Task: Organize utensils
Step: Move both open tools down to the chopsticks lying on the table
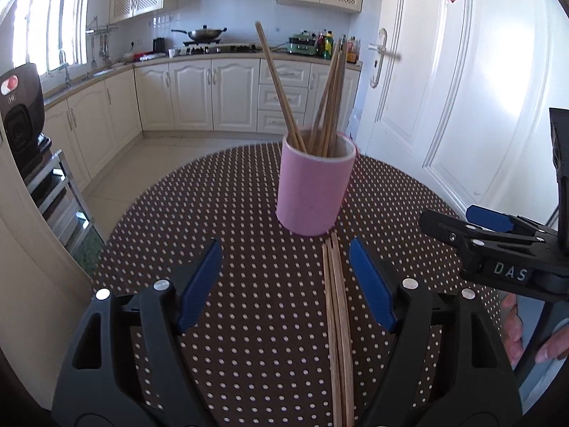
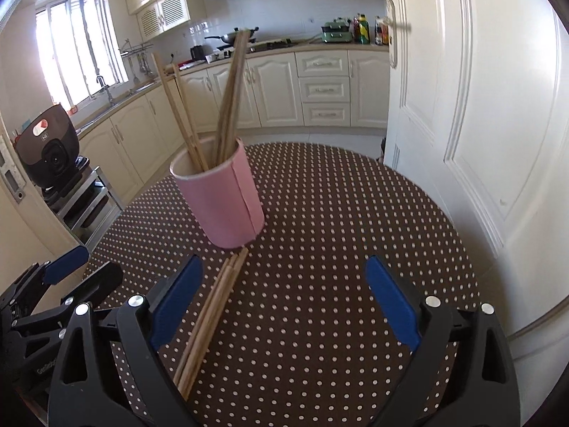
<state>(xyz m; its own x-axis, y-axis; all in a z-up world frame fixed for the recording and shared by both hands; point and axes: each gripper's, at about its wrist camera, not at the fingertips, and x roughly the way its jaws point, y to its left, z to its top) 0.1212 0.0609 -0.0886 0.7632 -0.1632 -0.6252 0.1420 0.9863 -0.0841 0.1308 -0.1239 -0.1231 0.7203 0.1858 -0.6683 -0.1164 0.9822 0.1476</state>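
Both tongs (image 1: pixel 284 277) (image 2: pixel 284 295) gape, gripping nothing.

A round desk (image 1: pixel 227 249) carries everything here, covered edge to edge in a dark brown cloth with regular pale dots; on it stands a pink cylindrical holder (image 1: pixel 313 192), upright, with wooden chopsticks leaning out of its open top; a bundle of loose chopsticks (image 1: pixel 338 320) lies flat on the cloth, packed side by side, its far ends just at the foot of the holder; in the right wrist view the bundle (image 2: pixel 209 313) runs slantwise toward the near edge of the desk (image 2: pixel 355 249).
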